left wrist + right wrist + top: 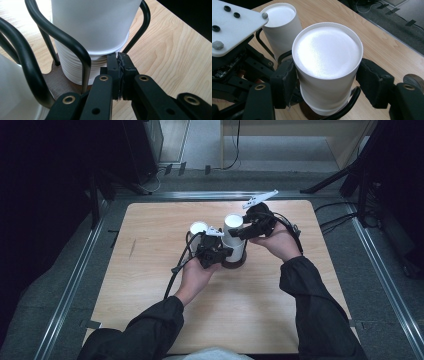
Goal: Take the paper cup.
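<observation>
A stack of white cups (325, 67) is seated upside down in a black wire holder (62, 45) on a round brown base (58, 80), near the middle of the wooden surface (250, 305). A second stack (280, 27) stands just beside it, to its left in the high view.

The top cup (233, 227) is straddled by the right tool (246, 229): one pad lies at each side of the cup wall, just below the closed end. From the right gripper view, the left pad seems to touch the wall while a narrow gap may remain at the right one, so a firm grip cannot be confirmed. The placement suggests that this cup is meant to be lifted off the stack.

The left tool (119, 75) is closed, with its pads pressed together and its tips at the rim of a lower cup, close to a wire loop. Whether a rim edge is pinched there cannot be told. It is probably held there to keep the stack or holder down while the top cup is pulled free.
</observation>
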